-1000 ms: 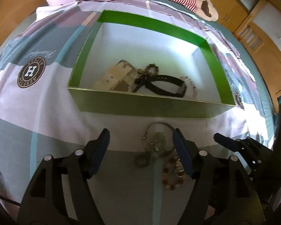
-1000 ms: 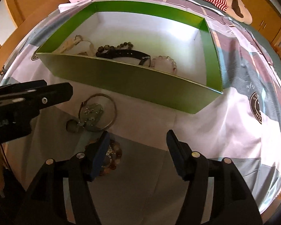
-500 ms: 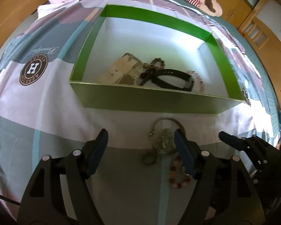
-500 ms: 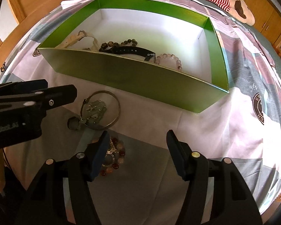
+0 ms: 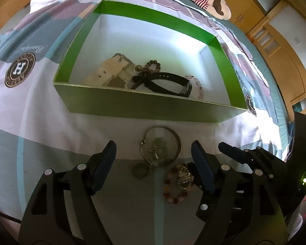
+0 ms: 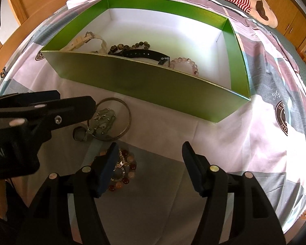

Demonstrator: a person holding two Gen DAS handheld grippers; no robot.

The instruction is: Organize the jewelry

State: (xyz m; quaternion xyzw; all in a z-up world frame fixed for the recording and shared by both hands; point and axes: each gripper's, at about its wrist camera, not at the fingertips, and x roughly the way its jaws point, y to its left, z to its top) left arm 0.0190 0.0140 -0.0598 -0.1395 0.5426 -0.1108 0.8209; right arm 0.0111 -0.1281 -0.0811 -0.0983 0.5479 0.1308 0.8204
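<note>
Partly done. Green cardboard box [image 5: 144, 110] on the bed already holds cream strap [image 5: 112, 71], dark bead bracelet [image 5: 151, 66], black band [image 5: 167, 83], pink bead bracelet [image 5: 197, 85]. Still on the bedsheet [image 5: 40, 122]: small ring [image 5: 140, 170], silver bangle with charm [image 5: 161, 145], amber bead bracelet [image 5: 178, 181]. Left gripper [image 5: 153, 157] has just been opening, empty over the bangle; right gripper [image 6: 149, 157] apart, empty.

Both tools are tipped steeply down, side by side. The left tool [image 5: 153, 153] has its jaws spread wide, they've just been opening a bit more, nothing pinched between them. The right tool [image 6: 150, 153] sits just beside it, jaws apart too, holding nothing.
</note>
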